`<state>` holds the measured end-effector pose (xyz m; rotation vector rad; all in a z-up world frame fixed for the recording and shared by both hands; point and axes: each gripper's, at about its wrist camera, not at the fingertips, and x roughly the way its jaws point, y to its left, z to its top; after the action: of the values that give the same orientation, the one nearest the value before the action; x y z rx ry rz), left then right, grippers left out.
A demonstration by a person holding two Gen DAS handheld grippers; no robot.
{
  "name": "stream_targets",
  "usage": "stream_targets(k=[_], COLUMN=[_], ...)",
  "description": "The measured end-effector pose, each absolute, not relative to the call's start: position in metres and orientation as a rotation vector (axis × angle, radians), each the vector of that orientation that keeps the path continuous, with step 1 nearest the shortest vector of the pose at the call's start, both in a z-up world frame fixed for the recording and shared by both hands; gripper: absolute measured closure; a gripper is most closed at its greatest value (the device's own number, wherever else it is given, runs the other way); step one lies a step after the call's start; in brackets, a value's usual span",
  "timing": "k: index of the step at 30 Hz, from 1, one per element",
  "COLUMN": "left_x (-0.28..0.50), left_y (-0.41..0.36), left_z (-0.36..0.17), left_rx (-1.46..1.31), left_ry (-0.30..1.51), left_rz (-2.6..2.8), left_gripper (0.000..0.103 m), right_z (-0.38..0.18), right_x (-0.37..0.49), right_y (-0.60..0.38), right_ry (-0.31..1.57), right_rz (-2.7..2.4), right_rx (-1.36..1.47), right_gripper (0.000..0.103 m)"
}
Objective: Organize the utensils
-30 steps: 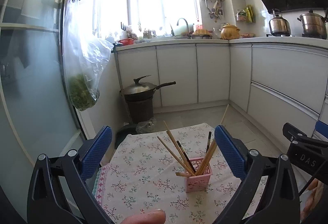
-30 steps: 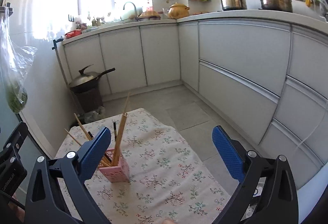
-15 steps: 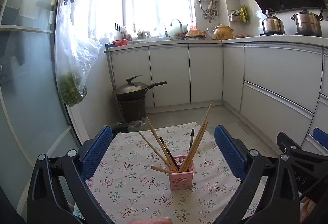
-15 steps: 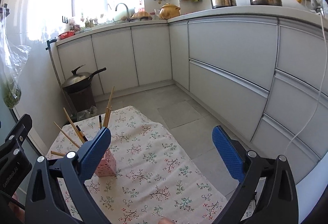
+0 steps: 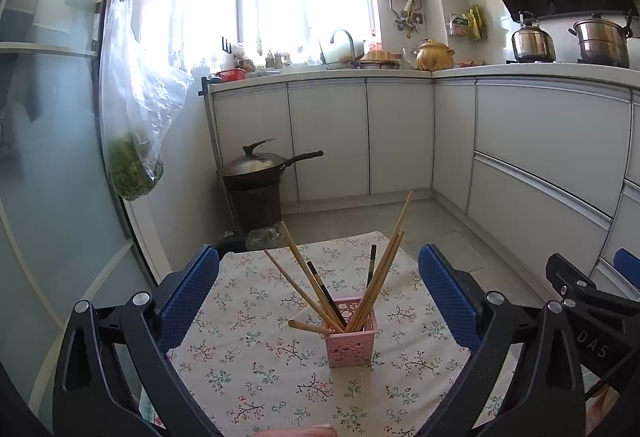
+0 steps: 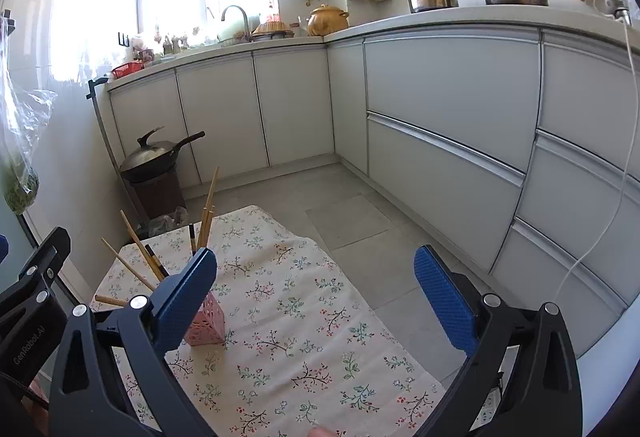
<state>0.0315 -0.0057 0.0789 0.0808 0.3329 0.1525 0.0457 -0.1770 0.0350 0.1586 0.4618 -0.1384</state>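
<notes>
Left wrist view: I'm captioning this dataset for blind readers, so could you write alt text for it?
A small pink perforated plastic basket holding splayed wooden and dark chopsticks stands on a white floral tablecloth, framed by the open blue-padded left gripper. Behind are white kitchen cabinets and a lidded black wok by a bright window.

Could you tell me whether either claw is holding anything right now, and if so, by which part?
Nothing is held: the left claw and right claw both stand open and empty.
</notes>
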Motion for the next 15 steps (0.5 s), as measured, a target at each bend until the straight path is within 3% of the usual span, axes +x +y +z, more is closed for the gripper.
stream_targets(k=[15], left_x=[0.0346], left_y=[-0.0036], left_z=[0.0761], left_rx=[0.082], left_ry=[0.353], left_rz=[0.157], left_gripper=[0.007], right_z=[0.0309], right_x=[0.0478], right_y=[-0.1772], right_ry=[0.488], right_rz=[-0.124], right_rx=[0.171], right_gripper=[0.007])
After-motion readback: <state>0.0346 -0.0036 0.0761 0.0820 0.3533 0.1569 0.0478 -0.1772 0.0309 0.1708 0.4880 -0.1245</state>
